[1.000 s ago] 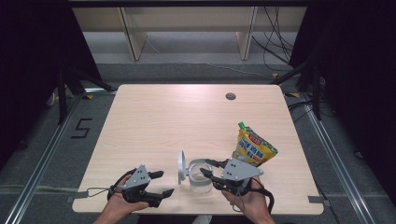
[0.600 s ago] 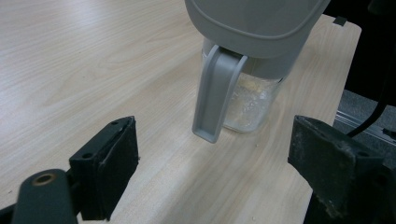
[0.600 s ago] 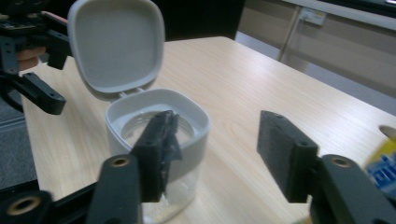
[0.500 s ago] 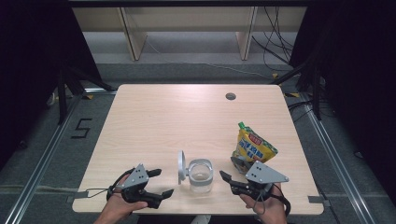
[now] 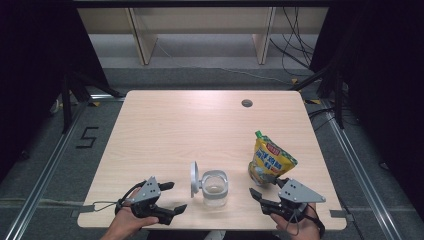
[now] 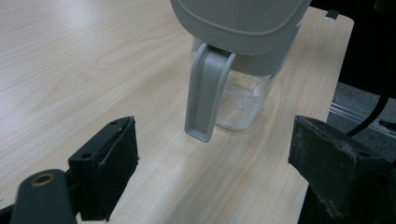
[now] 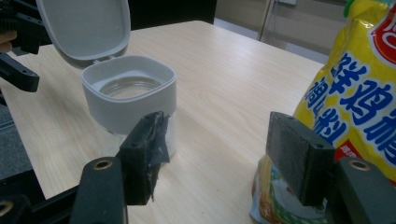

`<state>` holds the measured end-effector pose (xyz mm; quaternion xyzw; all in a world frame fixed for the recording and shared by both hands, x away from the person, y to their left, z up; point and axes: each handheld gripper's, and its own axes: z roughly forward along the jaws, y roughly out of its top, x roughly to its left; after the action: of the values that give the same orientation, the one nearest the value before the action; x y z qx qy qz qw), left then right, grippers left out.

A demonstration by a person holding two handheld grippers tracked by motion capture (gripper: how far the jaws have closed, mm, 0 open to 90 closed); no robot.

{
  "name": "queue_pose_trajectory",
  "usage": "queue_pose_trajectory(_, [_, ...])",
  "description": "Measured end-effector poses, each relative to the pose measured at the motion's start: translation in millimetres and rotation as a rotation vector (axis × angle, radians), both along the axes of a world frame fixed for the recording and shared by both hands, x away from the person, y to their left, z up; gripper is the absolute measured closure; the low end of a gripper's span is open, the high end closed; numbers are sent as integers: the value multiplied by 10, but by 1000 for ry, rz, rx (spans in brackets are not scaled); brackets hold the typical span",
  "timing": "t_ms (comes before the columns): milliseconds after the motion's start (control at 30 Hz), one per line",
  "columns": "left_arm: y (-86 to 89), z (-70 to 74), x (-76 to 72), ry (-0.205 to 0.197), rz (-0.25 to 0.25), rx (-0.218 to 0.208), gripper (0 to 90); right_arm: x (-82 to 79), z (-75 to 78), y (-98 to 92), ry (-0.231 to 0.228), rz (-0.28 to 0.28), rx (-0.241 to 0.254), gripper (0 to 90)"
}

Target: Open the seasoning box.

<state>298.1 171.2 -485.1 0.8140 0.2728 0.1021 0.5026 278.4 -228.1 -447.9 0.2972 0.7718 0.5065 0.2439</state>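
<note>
Since a second ago the right gripper (image 5: 261, 200) has been drawn away from the lidded jar (image 5: 215, 188) toward the table's (image 5: 165, 125) near right corner, its jaws having just been opened with nothing between them. Both grippers are now held empty and well spread, the left gripper (image 5: 174, 196) resting near the front edge, while the jar stands unheld with its lid (image 5: 193, 178) swung up. The yellow pouch (image 5: 270, 162) beside the right gripper is judged the likely next pick for filling.
</note>
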Motion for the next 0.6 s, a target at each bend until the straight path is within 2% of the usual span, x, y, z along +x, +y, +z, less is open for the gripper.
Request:
queue_pose_trajectory(33, [-5,-6,-2,4,3,0,151,4,-3,-9,-9,4,0,387])
queue_pose_trajectory(67, [0,-4,12,-12,-19,8,151,-2,-12,-15,0,6,14,387])
queue_pose_trajectory(100, [1,-4,10,-11,-15,13,151,-1,-14,-32,-21,-6,6,387])
queue_pose_trajectory(133, [-3,-6,9,-15,-11,13,151,-12,-15,-44,-6,-10,5,387])
queue_pose_trajectory(167, [-9,-5,3,-10,-14,5,151,-8,-17,-65,-12,-2,-2,387])
queue_pose_trajectory(200, [-14,-7,-5,3,-8,-1,151,-20,-22,-88,-4,-7,1,387])
queue_pose_trajectory(233, [-15,-7,-7,5,-7,-1,151,-44,-28,-91,23,-21,16,387])
queue_pose_trajectory(267, [-15,-6,-7,3,-7,0,151,-37,-33,-115,8,-21,2,387])
queue_pose_trajectory(333, [-17,-8,-9,2,-4,-1,151,-68,-47,-146,35,-45,9,383])
queue_pose_trajectory(367, [-19,-10,-11,-1,-2,-1,151,-43,-62,-166,2,-36,1,379])
queue_pose_trajectory(400, [-12,-6,-1,-23,-13,18,151,-43,-72,-179,-5,-40,-6,378])
queue_pose_trajectory(433, [-14,-10,0,-17,-17,19,151,-68,-82,-178,25,-65,-3,376])
queue_pose_trajectory(500, [-27,-12,-11,-16,-5,11,151,-37,-109,-214,-2,-70,-22,372])
queue_pose_trajectory(533, [-28,-12,-13,-16,-4,10,151,-44,-119,-228,30,-74,-17,372])
queue_pose_trajectory(567, [-25,-10,-11,-20,-9,17,151,-43,-126,-250,31,-82,-18,371])
queue_pose_trajectory(600, [-33,-15,-25,2,2,5,151,-58,-128,-269,50,-102,-8,371])
